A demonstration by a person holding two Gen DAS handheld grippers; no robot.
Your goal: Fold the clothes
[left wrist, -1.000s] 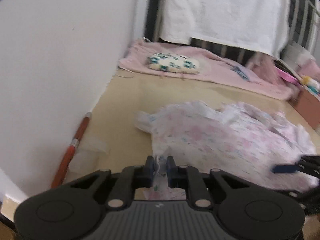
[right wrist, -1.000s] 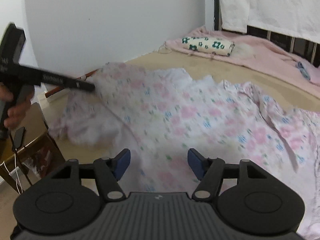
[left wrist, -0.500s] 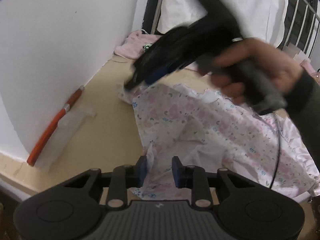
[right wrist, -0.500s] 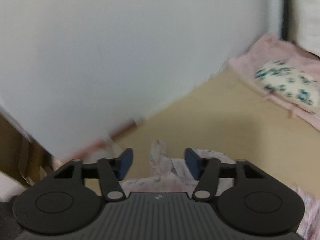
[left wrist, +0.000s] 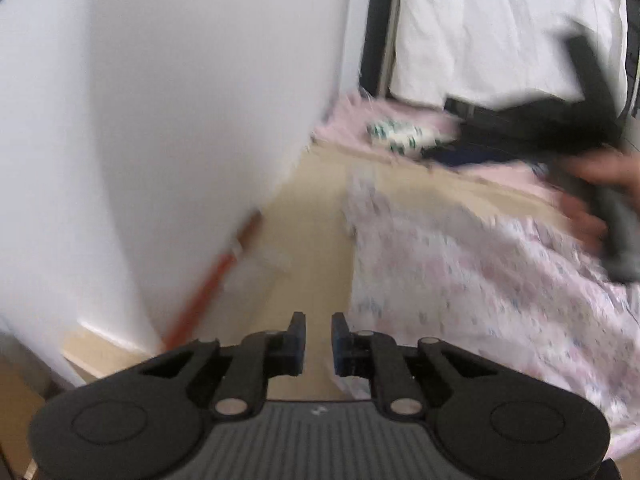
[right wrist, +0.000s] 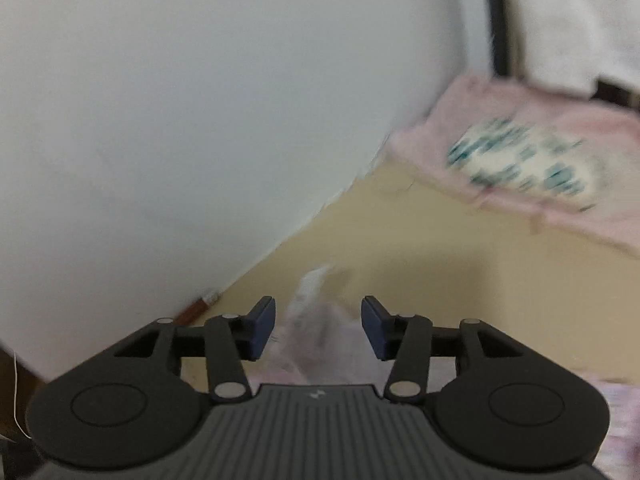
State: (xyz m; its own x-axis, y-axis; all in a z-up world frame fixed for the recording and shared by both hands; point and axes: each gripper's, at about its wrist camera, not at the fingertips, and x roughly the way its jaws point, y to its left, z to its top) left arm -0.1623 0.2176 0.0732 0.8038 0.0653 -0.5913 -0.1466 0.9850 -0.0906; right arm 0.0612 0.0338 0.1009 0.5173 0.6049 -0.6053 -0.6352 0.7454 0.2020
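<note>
Garment between right gripper fingers

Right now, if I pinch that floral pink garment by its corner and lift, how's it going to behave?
The floral garment lies rumpled with soft wrinkles, so it is probably floppy and will drape from the pinch. It looks thin, so likely light. A peak of it stands between the open fingers of the right gripper; the fabric may slip out if only an edge is caught.
</note>
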